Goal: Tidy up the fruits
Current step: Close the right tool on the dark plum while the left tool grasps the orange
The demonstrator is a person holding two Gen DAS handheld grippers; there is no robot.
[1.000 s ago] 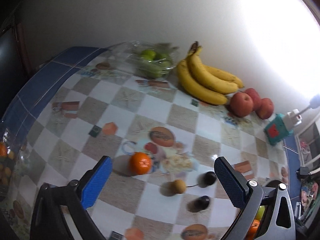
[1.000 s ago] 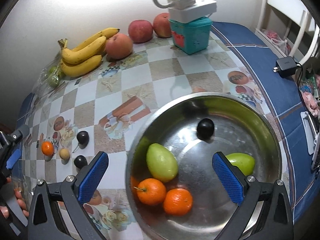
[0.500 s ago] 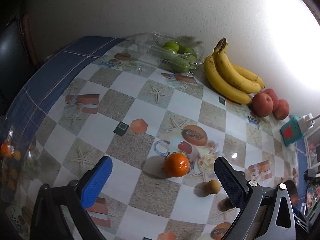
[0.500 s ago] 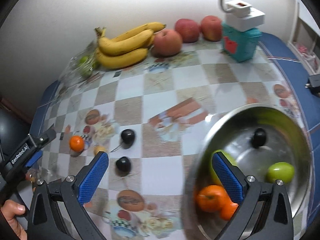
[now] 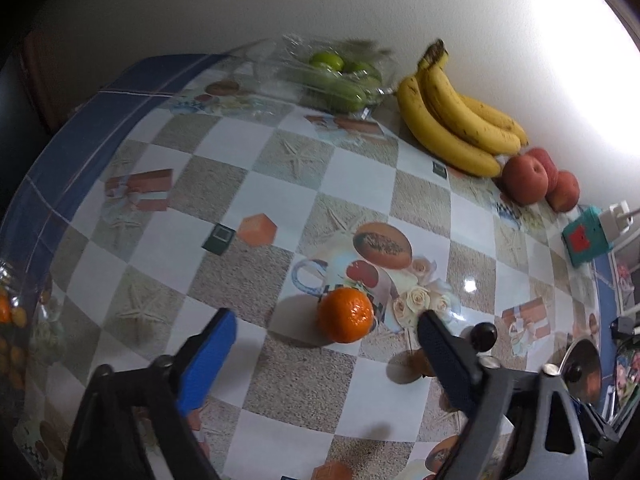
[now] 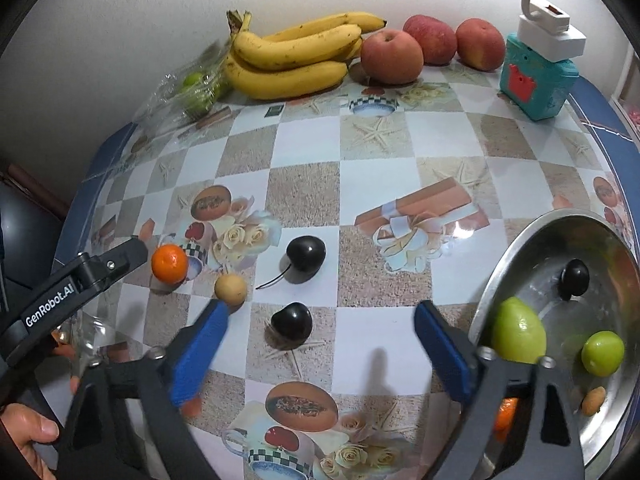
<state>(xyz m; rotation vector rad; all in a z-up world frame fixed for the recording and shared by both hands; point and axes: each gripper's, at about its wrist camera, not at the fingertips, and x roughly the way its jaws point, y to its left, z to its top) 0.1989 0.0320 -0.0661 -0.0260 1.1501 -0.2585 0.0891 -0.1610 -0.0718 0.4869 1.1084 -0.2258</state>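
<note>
A small orange [image 5: 346, 315] lies on the patterned tablecloth just ahead of my left gripper [image 5: 326, 346], in the gap between its blue pads. The jaws are closing and neither pad touches it. My right gripper [image 6: 320, 346] hovers over a dark cherry [image 6: 292, 322], which sits between its closing jaws, also untouched. A second cherry [image 6: 306, 254] and a small tan fruit [image 6: 230, 289] lie just beyond. The steel bowl [image 6: 516, 248] at the right holds green fruits [image 6: 518, 330], a cherry and oranges partly hidden behind my finger.
Bananas [image 6: 292, 56], three red apples [image 6: 392, 56] and a clear bag of green fruit [image 6: 196, 88] line the wall. A teal box with a white plug [image 6: 536, 76] stands at the back right. A person's hand [image 6: 24, 432] holds the left gripper at the lower left.
My right gripper swung left from above the bowl to the loose cherries. My left gripper came down closer to the orange. Both pairs of jaws have narrowed.
</note>
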